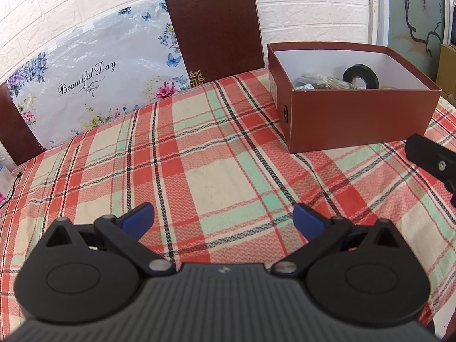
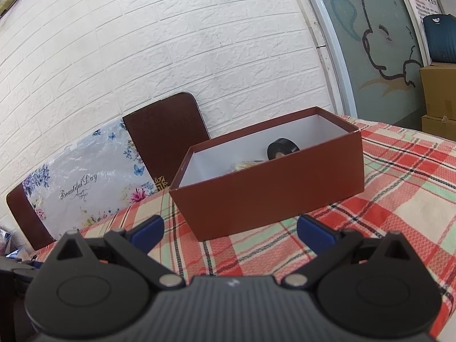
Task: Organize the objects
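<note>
While both pairs of tongs hang above the plaid tablecloth (image 1: 199, 148), each stands spread with nothing between its blue pads. The left gripper (image 1: 223, 219) fills the bottom of its view over bare cloth; the right gripper (image 2: 229, 229) sits low in its own frame, just before the near wall of the brown box (image 2: 268, 196). A black part at the right edge of the left wrist view, cut off by the frame, may be the other gripper, though too little shows to be sure.

That box is open-topped, reddish brown outside and white inside, and it rests on the cloth at the upper right of the left view and at the centre of the right view. Inside, a roll of black tape (image 1: 360, 77) leans upright near the far white wall. Beside it lies a heap of small things (image 1: 316, 81), half hidden by the box's near wall and too jumbled to name.

Behind the table, at the upper left, a floral panel (image 1: 94, 85) reading "Beautiful Day" leans against the white brick wall (image 2: 171, 57), with a dark brown board (image 1: 216, 31) overlapping its right end.
</note>
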A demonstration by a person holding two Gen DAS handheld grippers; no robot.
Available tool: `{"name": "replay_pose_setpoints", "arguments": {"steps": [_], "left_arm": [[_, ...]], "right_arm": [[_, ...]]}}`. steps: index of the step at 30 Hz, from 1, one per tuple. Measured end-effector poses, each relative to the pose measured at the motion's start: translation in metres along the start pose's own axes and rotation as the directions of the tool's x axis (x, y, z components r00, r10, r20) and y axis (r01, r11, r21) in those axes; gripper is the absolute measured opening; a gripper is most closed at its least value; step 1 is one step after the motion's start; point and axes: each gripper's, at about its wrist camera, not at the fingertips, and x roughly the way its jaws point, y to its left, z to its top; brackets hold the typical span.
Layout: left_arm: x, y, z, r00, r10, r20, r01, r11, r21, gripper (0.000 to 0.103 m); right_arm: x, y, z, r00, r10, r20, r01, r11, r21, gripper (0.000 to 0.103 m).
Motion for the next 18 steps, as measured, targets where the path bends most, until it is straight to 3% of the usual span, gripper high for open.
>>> {"name": "replay_pose_setpoints", "arguments": {"steps": [18], "left_arm": [[0.001,0.0007,-0.0012,1.0,-0.019,-0.021,0.019,1.0,-0.018,0.103]], "right_arm": [[-0.0001,0.002,-0.0017,1.0,0.002,-0.008,-0.002,1.0,-0.006,0.103]]}}
